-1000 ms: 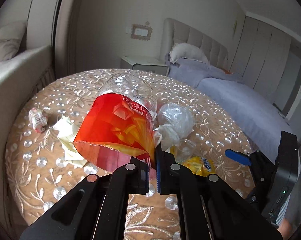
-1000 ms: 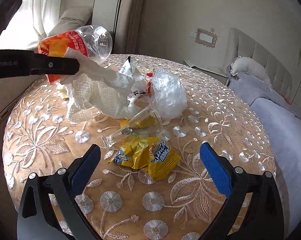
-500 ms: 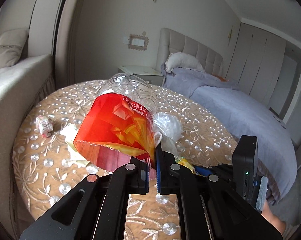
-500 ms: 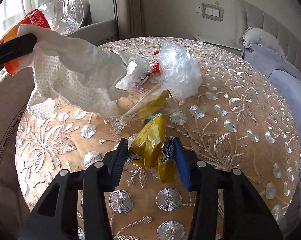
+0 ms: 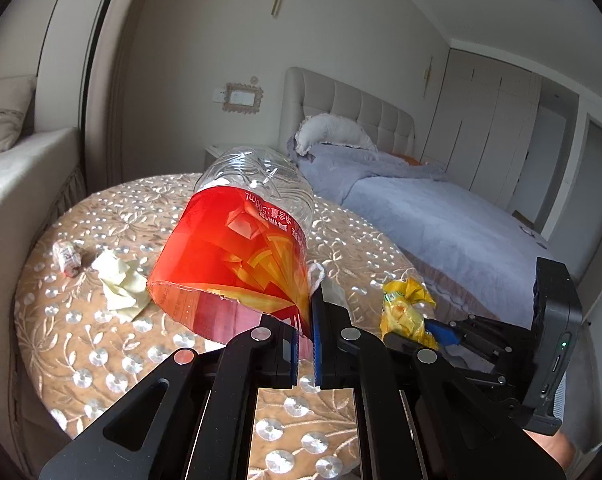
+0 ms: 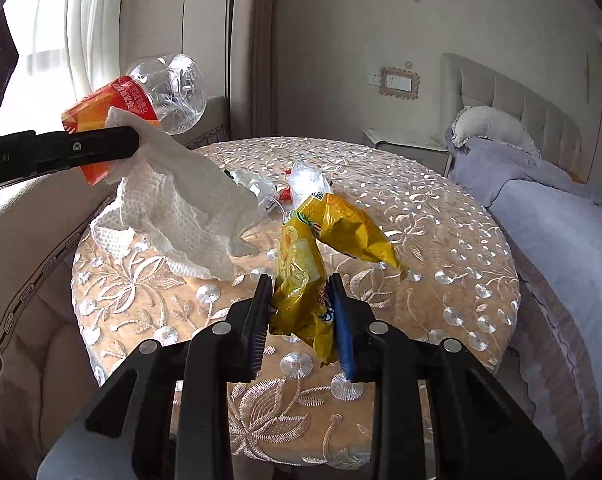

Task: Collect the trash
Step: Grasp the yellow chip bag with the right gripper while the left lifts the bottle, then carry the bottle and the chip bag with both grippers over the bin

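My left gripper (image 5: pixel 306 344) is shut on a cut clear plastic bottle with a red-orange label (image 5: pixel 237 264) and a white paper towel (image 6: pixel 181 208), both held above the round table (image 6: pixel 441 240). The left gripper also shows in the right wrist view (image 6: pixel 133 142) with the bottle (image 6: pixel 141 96). My right gripper (image 6: pixel 303 320) is shut on a yellow snack wrapper (image 6: pixel 313 252) and holds it above the table. The wrapper also shows in the left wrist view (image 5: pixel 407 312).
On the table lie a crumpled clear plastic bag (image 6: pixel 307 178), a clear plastic cup (image 6: pixel 271 204), a pale yellow paper (image 5: pixel 121 284) and a small crumpled wrapper (image 5: pixel 67 256). A sofa (image 5: pixel 17 184) stands to the left. A bed (image 5: pixel 441 220) stands to the right.
My right gripper closed on the yellow wrapper and lifted it off the table. My left gripper rose higher with the bottle and paper towel.
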`<state>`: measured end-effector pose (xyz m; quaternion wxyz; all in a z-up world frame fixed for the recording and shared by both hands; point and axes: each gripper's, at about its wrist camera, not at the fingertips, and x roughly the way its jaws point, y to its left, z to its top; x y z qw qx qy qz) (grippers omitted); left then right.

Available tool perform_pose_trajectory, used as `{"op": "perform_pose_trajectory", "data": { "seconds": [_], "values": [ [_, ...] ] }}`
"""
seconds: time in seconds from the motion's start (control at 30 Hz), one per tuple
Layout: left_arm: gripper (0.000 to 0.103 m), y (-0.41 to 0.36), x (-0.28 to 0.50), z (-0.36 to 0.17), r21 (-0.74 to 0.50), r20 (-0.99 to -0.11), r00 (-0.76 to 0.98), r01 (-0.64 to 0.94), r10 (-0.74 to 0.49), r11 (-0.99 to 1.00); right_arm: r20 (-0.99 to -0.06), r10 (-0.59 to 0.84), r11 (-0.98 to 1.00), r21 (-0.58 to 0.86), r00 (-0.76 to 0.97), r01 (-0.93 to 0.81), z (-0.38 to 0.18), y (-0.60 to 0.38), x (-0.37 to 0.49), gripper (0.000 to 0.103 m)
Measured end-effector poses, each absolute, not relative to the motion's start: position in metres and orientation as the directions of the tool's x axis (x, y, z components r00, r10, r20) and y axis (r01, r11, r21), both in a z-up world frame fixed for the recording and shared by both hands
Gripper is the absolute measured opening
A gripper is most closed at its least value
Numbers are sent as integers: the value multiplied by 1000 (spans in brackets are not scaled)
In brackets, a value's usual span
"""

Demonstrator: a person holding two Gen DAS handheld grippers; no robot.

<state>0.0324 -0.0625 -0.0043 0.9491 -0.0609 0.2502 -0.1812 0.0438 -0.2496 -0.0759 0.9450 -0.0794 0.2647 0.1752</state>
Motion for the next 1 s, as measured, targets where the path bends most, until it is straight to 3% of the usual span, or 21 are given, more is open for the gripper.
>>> {"op": "perform_pose_trajectory", "data": {
  "seconds": [0.5, 1.0],
  "values": [
    [4, -169, -17, -29, -232, -472, 645, 567, -601, 791, -470, 92, 983, -97, 878, -155, -78, -340, -52, 31],
    [5, -281, -48, -69, -250, -544, 411, 753, -732, 609, -496, -123, 991, -99, 859, 84, -106, -422, -114, 31]
  ]
}}
